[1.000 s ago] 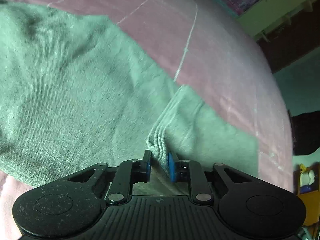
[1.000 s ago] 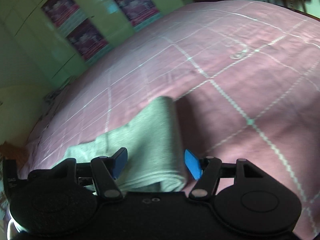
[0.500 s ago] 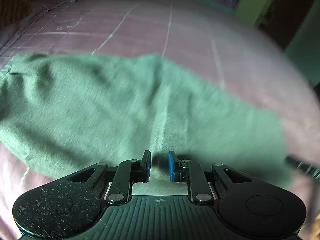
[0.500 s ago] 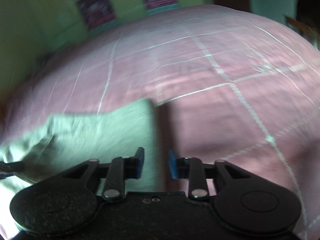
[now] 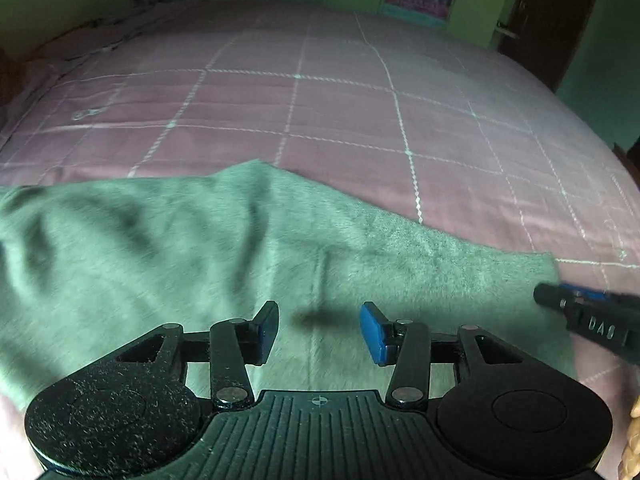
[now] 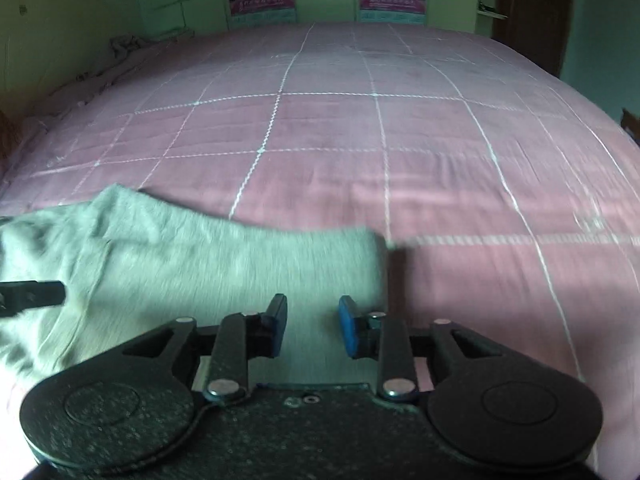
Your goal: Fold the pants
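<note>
Grey pants (image 5: 200, 264) lie spread on the pink bed (image 5: 360, 112), likely laid flat for folding. Left tool (image 5: 319, 330) and right tool (image 6: 313, 330) hover over them, fingers apart, gripping nothing.

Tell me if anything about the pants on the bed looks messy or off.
The pants lie rumpled on the pink bedspread, with soft wrinkles at their left end and an uneven far edge. Nothing looks torn or spilled.
</note>
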A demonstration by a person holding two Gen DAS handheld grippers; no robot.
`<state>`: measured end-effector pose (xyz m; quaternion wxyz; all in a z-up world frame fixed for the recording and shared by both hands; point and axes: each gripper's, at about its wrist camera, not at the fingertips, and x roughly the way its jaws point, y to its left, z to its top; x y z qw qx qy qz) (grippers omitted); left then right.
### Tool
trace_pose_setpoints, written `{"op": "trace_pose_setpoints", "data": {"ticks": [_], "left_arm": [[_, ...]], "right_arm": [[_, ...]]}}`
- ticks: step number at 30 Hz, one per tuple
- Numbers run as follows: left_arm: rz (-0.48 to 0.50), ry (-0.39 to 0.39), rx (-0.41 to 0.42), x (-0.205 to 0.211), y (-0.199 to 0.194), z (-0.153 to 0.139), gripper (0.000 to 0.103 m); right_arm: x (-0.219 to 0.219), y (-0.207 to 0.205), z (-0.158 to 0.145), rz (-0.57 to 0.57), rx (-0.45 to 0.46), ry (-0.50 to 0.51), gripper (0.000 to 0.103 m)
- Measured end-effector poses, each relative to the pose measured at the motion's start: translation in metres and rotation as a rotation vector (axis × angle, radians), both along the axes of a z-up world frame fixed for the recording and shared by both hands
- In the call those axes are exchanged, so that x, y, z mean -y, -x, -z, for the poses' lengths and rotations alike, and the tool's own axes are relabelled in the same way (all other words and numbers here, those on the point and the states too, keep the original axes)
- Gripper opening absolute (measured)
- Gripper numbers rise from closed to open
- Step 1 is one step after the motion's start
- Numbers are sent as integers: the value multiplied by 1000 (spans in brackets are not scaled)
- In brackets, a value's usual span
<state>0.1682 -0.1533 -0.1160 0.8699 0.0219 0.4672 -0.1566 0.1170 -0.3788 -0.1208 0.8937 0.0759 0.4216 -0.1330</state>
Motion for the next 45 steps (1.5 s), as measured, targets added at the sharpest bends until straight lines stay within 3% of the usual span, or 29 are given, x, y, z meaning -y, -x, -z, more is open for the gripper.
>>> {"op": "trace_pose_setpoints", "data": {"ticks": [3,6,12,16,19,20,23,25,29,33,39,41,43,45], "left_arm": [[18,-71,-56,13,-20,30,47],[39,-115,5,21,-13,36,49],[47,-112,17,21,-7,34,49],[71,-106,-3,10,7,27,50],[77,-94,-2,-4,31,27,54],[73,-96,-7,-8,38,28,60],[36,-63,-28,-21,48,33,66],[20,-34,-47,-29,50,31,67],[21,-19,-43,-35,58,31,67],[19,-18,-38,-39,63,28,67],[-27,-2,6,-68,71,12,67],[-61,-43,52,-81,72,6,67],[-72,-24,91,-100,68,-2,67],[-101,-75,101,-117,58,1,67]], "right_arm": [[6,-25,6,26,-6,11,27],[12,-39,43,10,-126,-10,28],[8,-33,45,0,-109,22,29],[2,-39,34,-16,-158,54,29],[-16,-21,16,-36,-77,38,27],[-25,-12,17,-50,-70,36,27],[-50,8,39,-94,-79,70,29],[-59,11,41,-98,-77,123,29],[-68,12,19,-97,-64,44,27],[-86,20,37,-126,-95,125,28],[-92,29,14,-78,-49,13,34],[-100,31,13,-78,-39,-17,35],[-110,30,11,-89,-34,-39,36],[-122,25,8,-107,-22,-49,36]]}}
